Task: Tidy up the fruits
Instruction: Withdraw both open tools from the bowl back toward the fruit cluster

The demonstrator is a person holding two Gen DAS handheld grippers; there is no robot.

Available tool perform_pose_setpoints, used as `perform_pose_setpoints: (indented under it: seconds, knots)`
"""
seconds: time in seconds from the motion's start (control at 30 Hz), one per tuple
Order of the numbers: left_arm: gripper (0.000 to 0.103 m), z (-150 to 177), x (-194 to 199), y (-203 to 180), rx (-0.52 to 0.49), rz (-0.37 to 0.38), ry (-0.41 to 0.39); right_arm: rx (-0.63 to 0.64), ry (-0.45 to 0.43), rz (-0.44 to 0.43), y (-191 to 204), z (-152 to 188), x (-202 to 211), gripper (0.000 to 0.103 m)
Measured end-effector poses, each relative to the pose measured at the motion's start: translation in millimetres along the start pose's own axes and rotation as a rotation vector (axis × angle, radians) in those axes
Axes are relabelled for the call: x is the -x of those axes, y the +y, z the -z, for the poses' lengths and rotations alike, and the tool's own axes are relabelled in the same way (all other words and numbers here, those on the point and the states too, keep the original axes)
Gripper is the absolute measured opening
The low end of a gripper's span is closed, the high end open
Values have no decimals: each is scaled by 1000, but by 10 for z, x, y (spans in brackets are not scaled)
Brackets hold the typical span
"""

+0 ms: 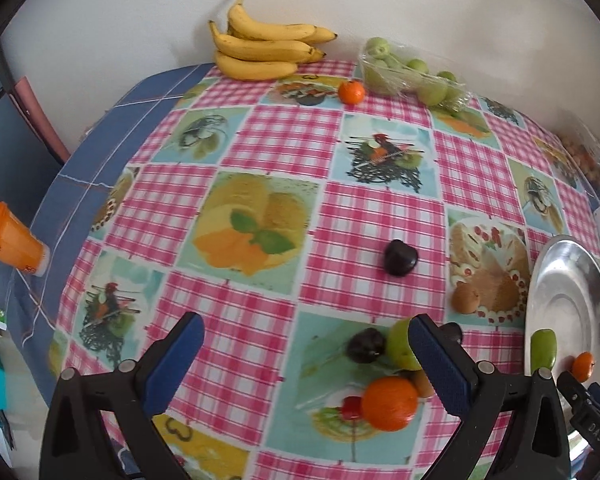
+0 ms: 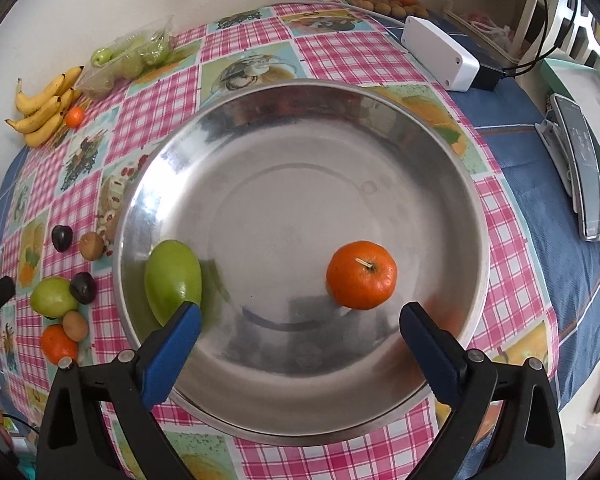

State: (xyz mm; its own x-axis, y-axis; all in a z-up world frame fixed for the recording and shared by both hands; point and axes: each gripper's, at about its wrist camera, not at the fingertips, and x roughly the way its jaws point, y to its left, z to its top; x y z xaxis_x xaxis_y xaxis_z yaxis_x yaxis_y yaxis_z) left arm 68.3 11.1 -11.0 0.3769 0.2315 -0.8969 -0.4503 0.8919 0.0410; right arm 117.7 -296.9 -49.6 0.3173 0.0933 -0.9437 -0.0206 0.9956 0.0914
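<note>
Checked cloth (image 1: 268, 140), pink gingham with food prints, over a table against a white wall.

Steel bowl (image 2: 440, 140) holds two fruits so far: a tangerine (image 2: 361, 275) right of centre and a green mango (image 2: 172, 280) against the left wall. Right gripper (image 2: 300, 320) hangs over the bowl, jaws spread wide, nothing between them; the tangerine sits free just beyond the tips.

Left gripper (image 1: 306, 334) is likewise spread and empty, above the loose cluster beside the bowl: orange (image 1: 389, 403), green apple (image 1: 400, 346), dark plum (image 1: 366, 345). A second plum (image 1: 400, 258) and a kiwi (image 1: 465, 298) lie further off.

Handling, as judged: the orange looks firm, light, with a dimpled skin that should grip well; take it across its widest girth. It is round, so it will roll if nudged. The plums look smooth and softer, so squeeze gently. The apple is hard and waxy and may slip.

Views: left wrist shows bananas (image 1: 260, 46), bagged green fruit (image 1: 412, 74) and a lone tangerine at the wall, plus an orange cup (image 1: 10, 240) off the table's edge. Right wrist alone shows the bowl's whole floor, a white box (image 2: 440, 54), a phone (image 2: 580, 164) and a second kiwi (image 2: 75, 326) in the cluster.
</note>
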Motion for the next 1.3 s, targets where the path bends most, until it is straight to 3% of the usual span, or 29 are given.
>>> perform_pose_setpoints:
  seconds: [0.3,0.6,0.87,1.3]
  knots:
    - [103,51,-50,264,68,48,48,15,-11,33,73,1,3,99]
    - [103,38,-143,393,105,70,86,-9,-65,-21,230,4,86,99]
    - [103,1,-235,481,128,61,106,89,-117,-63,648,26,249,99]
    - [103,45,-402,552,150,77,172,209,2,-222,1416,209,124,99]
